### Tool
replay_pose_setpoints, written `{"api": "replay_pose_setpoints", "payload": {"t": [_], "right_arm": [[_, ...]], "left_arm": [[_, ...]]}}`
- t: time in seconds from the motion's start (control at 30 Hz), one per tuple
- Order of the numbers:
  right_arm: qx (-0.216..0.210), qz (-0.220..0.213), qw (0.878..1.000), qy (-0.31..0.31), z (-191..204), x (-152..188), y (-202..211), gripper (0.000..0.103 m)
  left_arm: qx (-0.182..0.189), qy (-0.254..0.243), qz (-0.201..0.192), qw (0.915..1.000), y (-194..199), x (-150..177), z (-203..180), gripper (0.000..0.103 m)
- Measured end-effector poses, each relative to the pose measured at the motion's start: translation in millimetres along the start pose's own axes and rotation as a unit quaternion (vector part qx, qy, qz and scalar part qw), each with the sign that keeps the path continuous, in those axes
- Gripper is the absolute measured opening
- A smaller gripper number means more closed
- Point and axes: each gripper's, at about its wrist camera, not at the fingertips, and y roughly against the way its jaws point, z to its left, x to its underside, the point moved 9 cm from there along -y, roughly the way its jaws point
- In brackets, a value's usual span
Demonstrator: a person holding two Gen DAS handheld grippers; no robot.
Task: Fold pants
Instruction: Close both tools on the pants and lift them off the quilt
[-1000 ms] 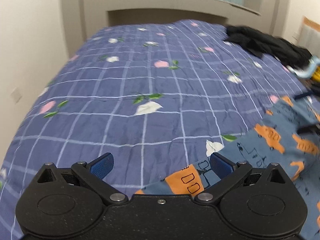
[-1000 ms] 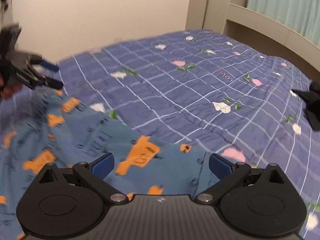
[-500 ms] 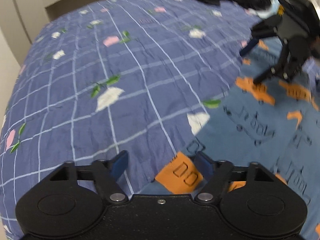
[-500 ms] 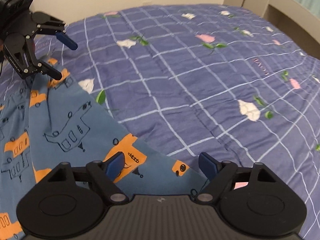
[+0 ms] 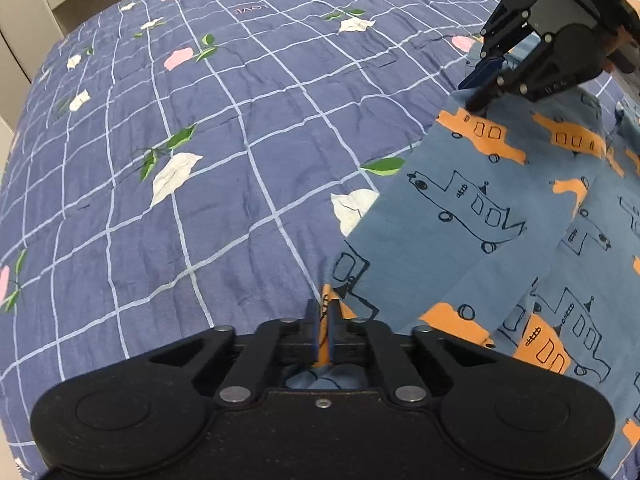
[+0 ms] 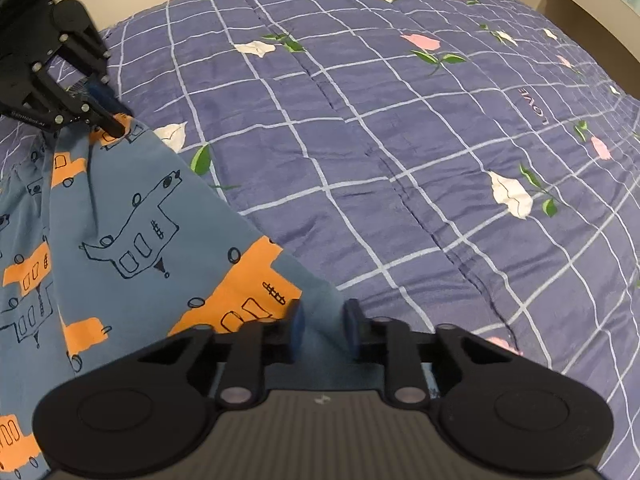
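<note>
Pants [image 5: 472, 216] stretch between both tools: left gripper [image 5: 324, 326] pinches one corner at lower centre; right gripper [image 6: 322, 328], narrowed, clasps the other.

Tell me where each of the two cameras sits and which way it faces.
Left wrist: on the left tongs, facing forward across the bedspread; its own black frame shows, shut on the pants.
Right wrist: on the right tongs, looking along the pants' edge over the bed; its frame shows, fingers not fully closed around a fold.
Shared: the pants, the bedspread, and each view catches the other tongs at the pants' far corner.
</note>
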Motion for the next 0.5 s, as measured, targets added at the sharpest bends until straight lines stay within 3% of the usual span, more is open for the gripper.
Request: {"api": "replay_pose_setpoints", "payload": {"t": [0.07,0.13,0.3,0.5], "right_arm": [[0.008,-0.005,1.0,-0.006,2,-1,3,0.005],[0.022,-0.013,1.0,-0.005,4,-2,8,0.003],[0.078,-0.044,0.996,0.018,6,-11,26,0.002],[0.165,-0.089,0.982,0.021,-21,-37,45,0.002]], "left_arm": [[-0.013,-0.001,0.0,0.9999,1,-1,-1,0.001],[-0.021,0.009,-0.007,0.9997,5,-4,1,0.001],[-0.062,0.02,-0.041,0.9971,19,-20,12,0.0],[-0.113,0.044,-0.095,0.9881,35,-50,38,0.0]]}}
